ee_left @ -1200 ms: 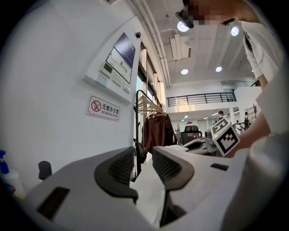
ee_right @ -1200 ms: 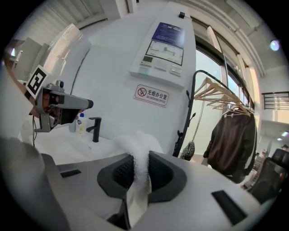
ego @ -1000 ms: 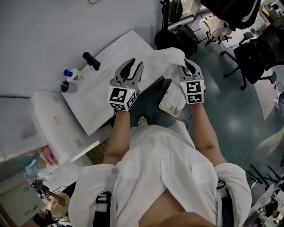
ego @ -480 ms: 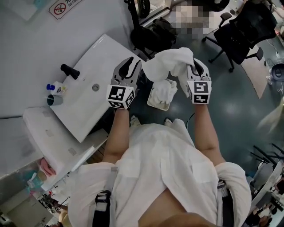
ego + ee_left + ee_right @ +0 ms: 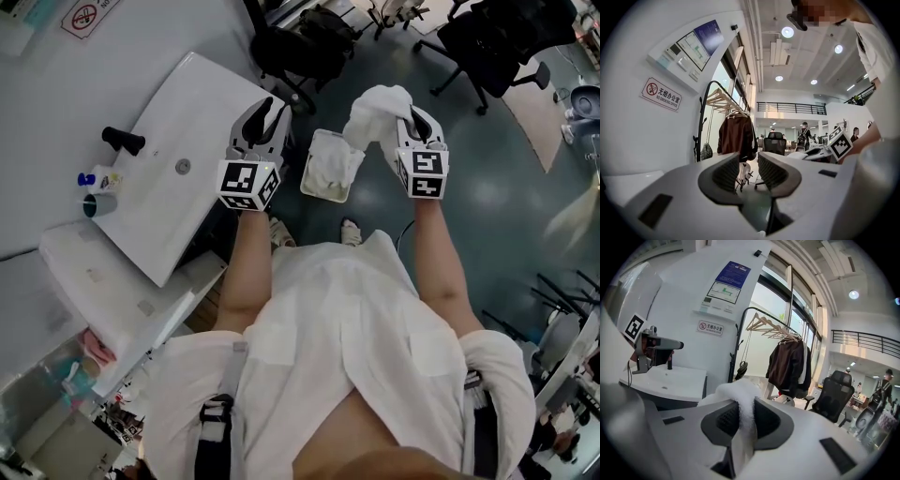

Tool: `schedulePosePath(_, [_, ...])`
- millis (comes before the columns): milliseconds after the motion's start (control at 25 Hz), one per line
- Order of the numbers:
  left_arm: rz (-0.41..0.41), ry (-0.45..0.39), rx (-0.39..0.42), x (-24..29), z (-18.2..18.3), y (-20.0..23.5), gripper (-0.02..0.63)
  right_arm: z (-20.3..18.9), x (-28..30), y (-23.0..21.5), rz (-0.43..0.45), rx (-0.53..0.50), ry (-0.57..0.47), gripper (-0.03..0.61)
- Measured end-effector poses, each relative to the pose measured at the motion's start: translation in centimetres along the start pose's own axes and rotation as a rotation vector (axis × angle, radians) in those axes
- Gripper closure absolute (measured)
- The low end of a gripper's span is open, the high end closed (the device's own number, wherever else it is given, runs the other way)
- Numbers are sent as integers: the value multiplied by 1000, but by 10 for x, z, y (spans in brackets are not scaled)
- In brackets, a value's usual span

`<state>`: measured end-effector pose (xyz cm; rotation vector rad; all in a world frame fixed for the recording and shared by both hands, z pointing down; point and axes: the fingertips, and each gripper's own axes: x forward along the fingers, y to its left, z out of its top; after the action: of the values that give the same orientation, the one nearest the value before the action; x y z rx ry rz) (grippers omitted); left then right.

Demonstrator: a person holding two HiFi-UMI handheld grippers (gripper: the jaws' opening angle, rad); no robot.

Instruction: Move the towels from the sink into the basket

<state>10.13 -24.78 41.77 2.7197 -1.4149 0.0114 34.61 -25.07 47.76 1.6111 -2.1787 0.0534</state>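
White rectangular ceramic sink (image 5: 159, 216) looks bare; the white plastic floor basket (image 5: 307, 171) holds one crumpled white towel (image 5: 330, 169). My right claw (image 5: 743, 416) is clamped on a fluffy white towel (image 5: 377, 105) just beside the basket, not yet released. My left claw (image 5: 749, 171) has its jaws apart, empty.

Right claw (image 5: 419, 120) with towel (image 5: 378, 108) swung away from sink (image 5: 159, 197), now beside basket (image 5: 309, 171)

Bright, even office light
Glare from ceiling lamps (image 5: 787, 32) above the coat rack (image 5: 723, 101); both gripper views bend into black corners; the head view looks slightly soft.
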Motion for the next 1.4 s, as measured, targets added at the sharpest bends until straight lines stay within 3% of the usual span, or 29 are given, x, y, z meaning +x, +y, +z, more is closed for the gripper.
schedulePosePath(360, [17,26,-3,-13,-13,4,492,-43,13,37,60,124,79,506])
schedulePosePath(840, [30,25,3,-22,-10,16,492,-63,34,87,128,241,157,503])
schedulePosePath(1240, [23,25,3,-16,-8,19,492,-68,41,100,162,197,196,497])
schedulePosePath(1400, [28,25,1,-14,-8,22,492,-79,42,108,214,187,247,498])
